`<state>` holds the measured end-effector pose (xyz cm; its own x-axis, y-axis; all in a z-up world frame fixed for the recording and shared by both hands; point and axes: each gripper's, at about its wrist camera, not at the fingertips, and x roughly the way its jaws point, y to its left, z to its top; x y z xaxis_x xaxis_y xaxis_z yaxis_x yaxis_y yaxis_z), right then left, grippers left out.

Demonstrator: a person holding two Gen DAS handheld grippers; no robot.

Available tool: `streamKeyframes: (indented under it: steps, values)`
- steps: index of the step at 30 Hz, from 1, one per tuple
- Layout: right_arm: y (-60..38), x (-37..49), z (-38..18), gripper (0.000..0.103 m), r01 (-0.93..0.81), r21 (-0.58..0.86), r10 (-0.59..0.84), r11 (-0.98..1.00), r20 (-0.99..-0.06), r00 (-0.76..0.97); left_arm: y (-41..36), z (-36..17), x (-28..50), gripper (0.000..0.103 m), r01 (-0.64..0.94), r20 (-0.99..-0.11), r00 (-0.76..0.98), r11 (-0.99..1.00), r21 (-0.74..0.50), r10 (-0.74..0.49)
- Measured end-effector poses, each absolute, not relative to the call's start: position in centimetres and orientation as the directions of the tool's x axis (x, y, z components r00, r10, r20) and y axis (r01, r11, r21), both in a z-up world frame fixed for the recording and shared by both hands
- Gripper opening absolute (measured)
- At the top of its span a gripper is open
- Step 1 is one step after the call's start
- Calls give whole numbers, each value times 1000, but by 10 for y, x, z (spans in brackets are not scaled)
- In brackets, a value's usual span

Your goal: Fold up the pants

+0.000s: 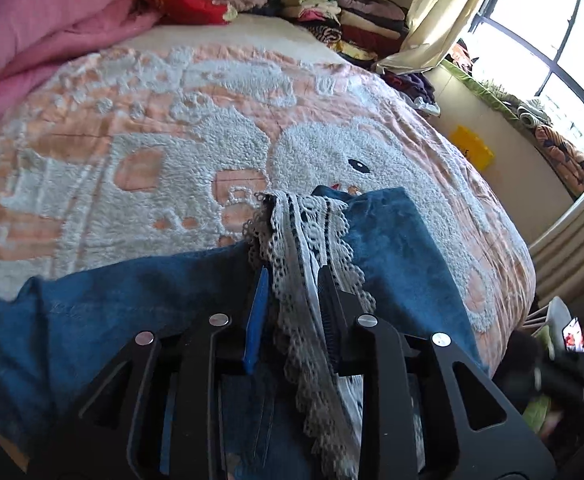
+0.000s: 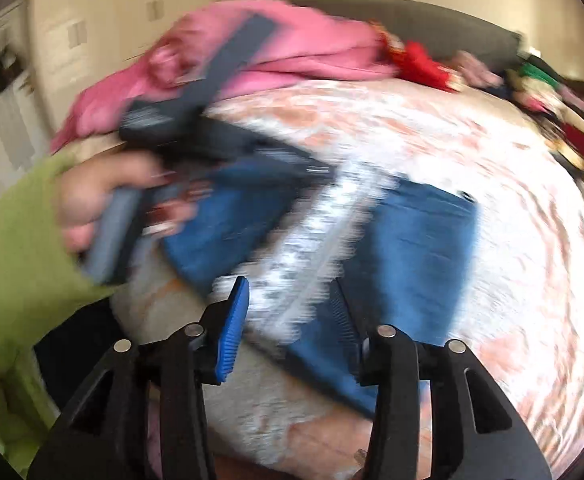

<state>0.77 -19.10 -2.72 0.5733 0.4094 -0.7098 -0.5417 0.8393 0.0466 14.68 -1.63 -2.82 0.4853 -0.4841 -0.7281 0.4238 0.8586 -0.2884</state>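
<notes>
Blue denim pants lie on the bed, and a strip of white lace trim runs along them. My left gripper is right over the pants. The lace runs flat through the narrow gap between its blue pad and its dark finger, loose and not bunched. In the blurred right wrist view, my right gripper hovers over the pants. It is open wide, and the lace passes between its fingers without touching them. A hand in a green sleeve holds the left gripper at the far end of the lace.
A peach and white fleecy blanket covers the bed. A pink quilt is heaped at its far left, red cloth lies beside the quilt, and a stack of folded clothes sits at the far right. The bed edge drops off on the right by the window.
</notes>
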Motion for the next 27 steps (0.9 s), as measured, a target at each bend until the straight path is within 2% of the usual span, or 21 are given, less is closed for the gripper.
streamKeyframes:
  steps: [3, 7, 11, 12, 13, 18, 23, 27]
  values:
    - [-208, 20, -45, 42, -449, 58, 332, 892, -759, 560, -15, -27, 129, 24, 443, -729, 480, 853, -278, -487]
    - [-210, 30, -80, 51, -413, 104, 301, 905, -843, 446, -11, -31, 109, 31, 439, -742, 474, 858, -266, -473]
    - [-209, 29, -78, 52, -414, 99, 302, 905, -835, 460, 0, -27, 99, 43, 420, -744, 486, 869, -262, -459]
    - [-211, 29, -76, 55, -412, 111, 312, 904, -831, 460, 3, -25, 96, 45, 417, -743, 493, 872, -256, -454]
    - [-213, 24, -71, 63, -410, 125, 324, 904, -825, 463, 9, -22, 93, 46, 409, -741, 505, 879, -245, -442]
    - [-215, 6, -43, 81, -405, 141, 353, 903, -781, 516, 31, -13, 83, 65, 362, -735, 547, 905, -223, -400]
    - [-215, 5, -17, 92, -407, 148, 375, 902, -735, 565, 59, -6, 76, 84, 285, -729, 595, 937, -203, -339]
    - [-211, 14, 1, 94, -411, 142, 383, 901, -707, 595, 85, -2, 73, 90, 225, -724, 620, 953, -205, -302]
